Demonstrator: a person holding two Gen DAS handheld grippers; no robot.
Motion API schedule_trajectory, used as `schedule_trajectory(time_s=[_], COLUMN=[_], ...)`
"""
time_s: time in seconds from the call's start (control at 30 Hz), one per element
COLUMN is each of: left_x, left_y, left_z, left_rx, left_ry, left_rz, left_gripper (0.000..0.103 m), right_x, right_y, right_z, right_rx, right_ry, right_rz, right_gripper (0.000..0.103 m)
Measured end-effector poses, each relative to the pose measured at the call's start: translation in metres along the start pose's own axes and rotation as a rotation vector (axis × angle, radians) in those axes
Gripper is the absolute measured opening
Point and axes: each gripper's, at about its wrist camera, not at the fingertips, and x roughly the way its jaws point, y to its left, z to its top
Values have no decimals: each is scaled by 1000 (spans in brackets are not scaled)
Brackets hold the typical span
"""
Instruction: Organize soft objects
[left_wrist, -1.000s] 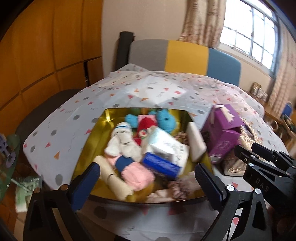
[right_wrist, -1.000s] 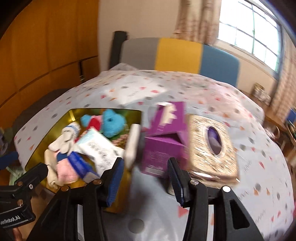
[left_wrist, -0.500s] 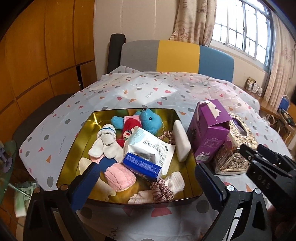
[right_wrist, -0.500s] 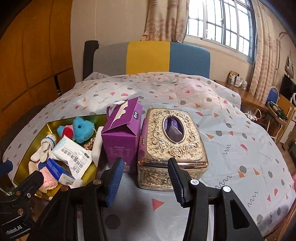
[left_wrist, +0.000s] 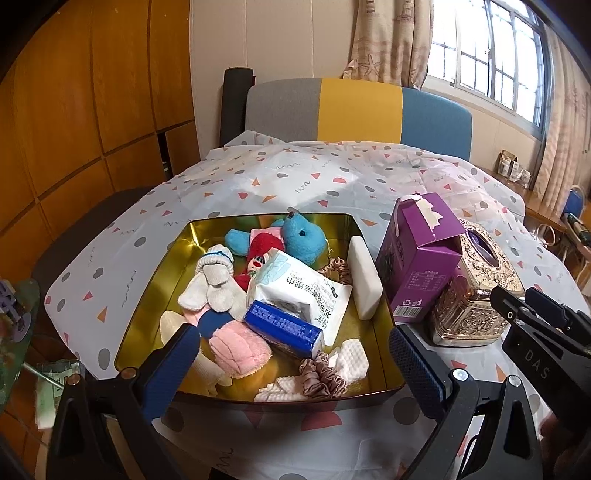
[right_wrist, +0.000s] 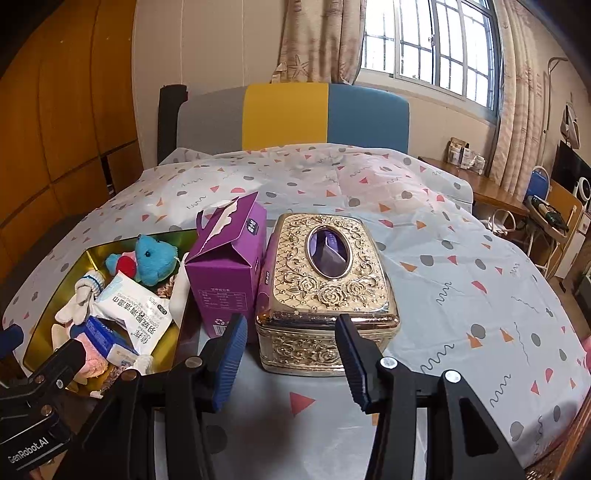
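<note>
A gold tray (left_wrist: 147, 295) holds several soft things: a blue plush bear (left_wrist: 304, 240), white mittens (left_wrist: 212, 284), a pink fuzzy item (left_wrist: 238, 349), a white wipes pack (left_wrist: 299, 291), a blue tissue pack (left_wrist: 282, 328), a white sponge (left_wrist: 364, 282) and scrunchies (left_wrist: 321, 378). My left gripper (left_wrist: 295, 369) is open and empty over the tray's near edge. My right gripper (right_wrist: 291, 354) is open and empty just in front of the gold tissue box (right_wrist: 328, 288). The tray (right_wrist: 48, 321) also shows at the left of the right wrist view.
A purple carton (left_wrist: 417, 258) stands between the tray and the gold tissue box (left_wrist: 476, 295). The table has a patterned white cloth (right_wrist: 461, 258). A grey, yellow and blue chair back (right_wrist: 291, 118) stands behind it. A side table (right_wrist: 491, 184) is at the right.
Both views rose and steadied from blurred motion. The right gripper swung right from the tray and carton to face the gold tissue box. Both grippers stayed open.
</note>
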Motion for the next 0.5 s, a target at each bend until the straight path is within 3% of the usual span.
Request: schedule_trajectory(time_s=[0.5], left_x=[1], left_y=[-2], left_z=[-5], left_rx=[-3], left_ry=[21], left_rz=[-20], left_gripper=[103], right_x=[-1], right_y=[2], right_z=[-2], right_rx=[-7], right_ry=[5], right_rz=[-1], right_gripper=[50])
